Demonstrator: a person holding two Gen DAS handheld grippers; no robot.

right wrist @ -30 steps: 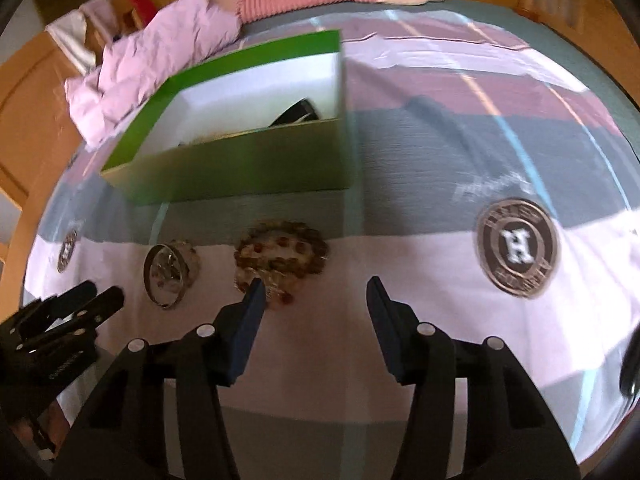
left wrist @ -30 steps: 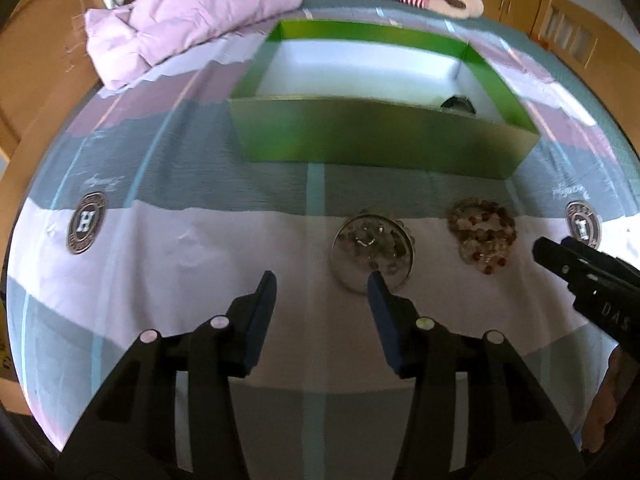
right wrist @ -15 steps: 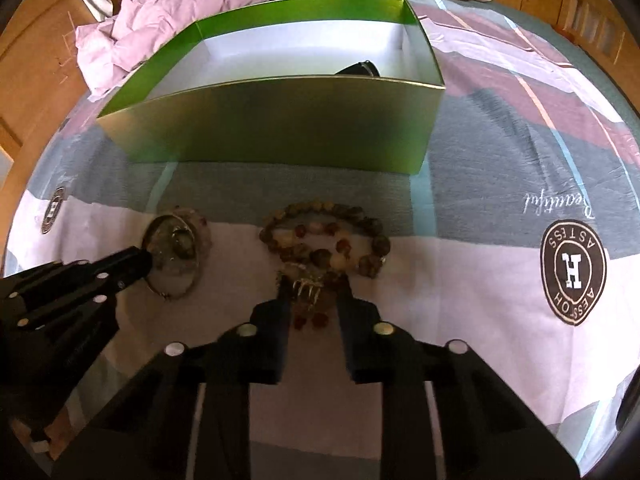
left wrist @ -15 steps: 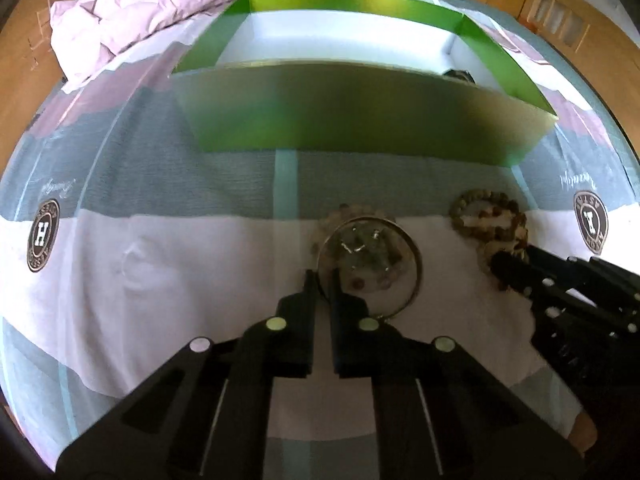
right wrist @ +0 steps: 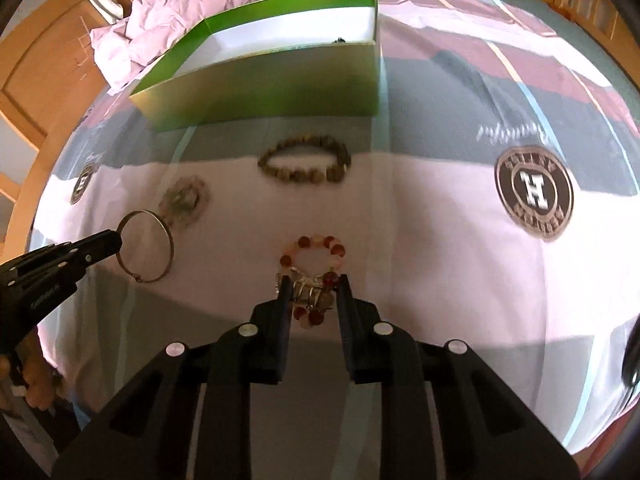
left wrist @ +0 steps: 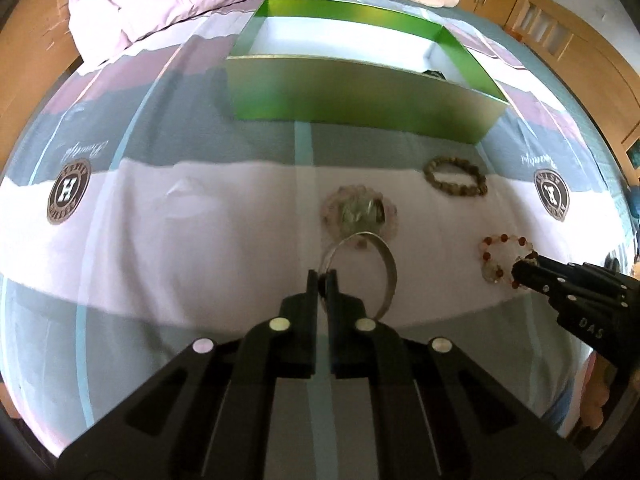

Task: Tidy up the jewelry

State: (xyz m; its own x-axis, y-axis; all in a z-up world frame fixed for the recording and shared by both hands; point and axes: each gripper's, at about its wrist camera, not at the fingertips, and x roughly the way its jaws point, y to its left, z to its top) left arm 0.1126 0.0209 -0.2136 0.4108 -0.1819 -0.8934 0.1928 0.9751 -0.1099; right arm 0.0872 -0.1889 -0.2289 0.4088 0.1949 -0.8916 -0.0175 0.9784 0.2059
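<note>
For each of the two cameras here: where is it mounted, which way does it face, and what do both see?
Left wrist: on the left gripper, facing the green box; jaws pinch a metal bangle.
Right wrist: on the right gripper, same heading; jaws grip a red-beaded bracelet.
Shared: box, bangle, bracelet, brown bead bracelet, each other's gripper.

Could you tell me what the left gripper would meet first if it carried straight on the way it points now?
Holding the silver bangle, the left gripper would probably first reach the pale pink bead bracelet lying just ahead; beyond that stands the green box. Depth is uncertain here.
</note>
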